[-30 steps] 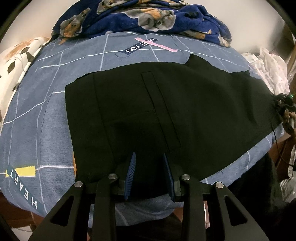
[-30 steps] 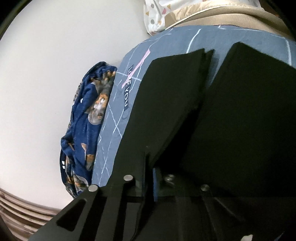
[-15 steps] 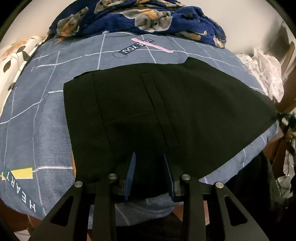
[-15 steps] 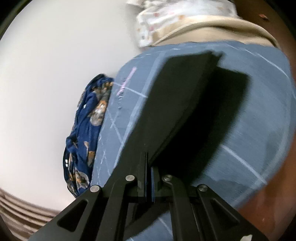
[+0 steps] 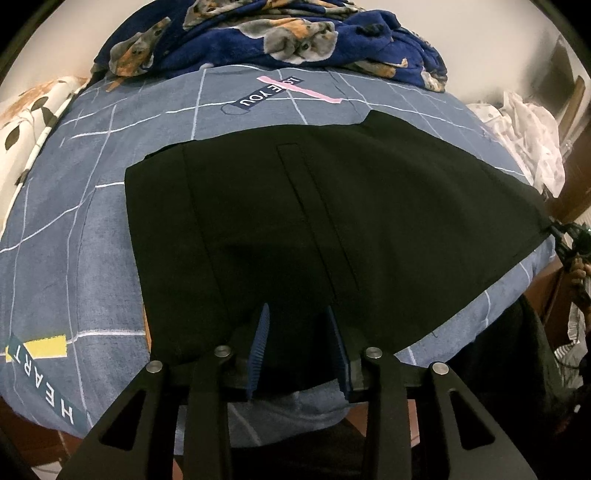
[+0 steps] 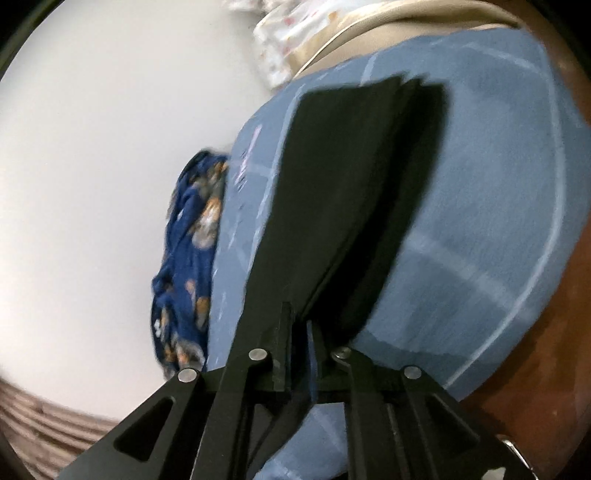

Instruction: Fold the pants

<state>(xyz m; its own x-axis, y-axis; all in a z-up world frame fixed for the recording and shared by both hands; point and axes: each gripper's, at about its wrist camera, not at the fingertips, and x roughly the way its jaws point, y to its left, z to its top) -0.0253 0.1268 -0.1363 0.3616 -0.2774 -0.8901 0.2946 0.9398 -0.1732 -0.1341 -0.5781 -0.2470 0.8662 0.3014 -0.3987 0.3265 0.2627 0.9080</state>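
Black pants (image 5: pixel 332 229) lie spread flat on the blue checked bedsheet (image 5: pixel 74 229), folded leg over leg, waist end toward my left gripper (image 5: pixel 300 332)

Left gripper points steeply down at the near edge of the pants – its blue ribbed pads (image 5: pixel 260 343) stand apart with black cloth bunched between them; jaws have just been opening a little, and I cannot tell whether the pads press on the cloth

Right gripper (image 6: pixel 301 328) sits at the far end, at the hem – jaws have just been opening, a narrow gap shows between them with the pants' edge (image 6: pixel 354 192) running into it; the view is blurred, so I cannot tell if they pinch it

Behind the pants: a dark blue blanket with dog prints (image 5: pixel 280 33) heaped against the wall. White patterned cloth (image 5: pixel 524 125) off to the right side of the bed
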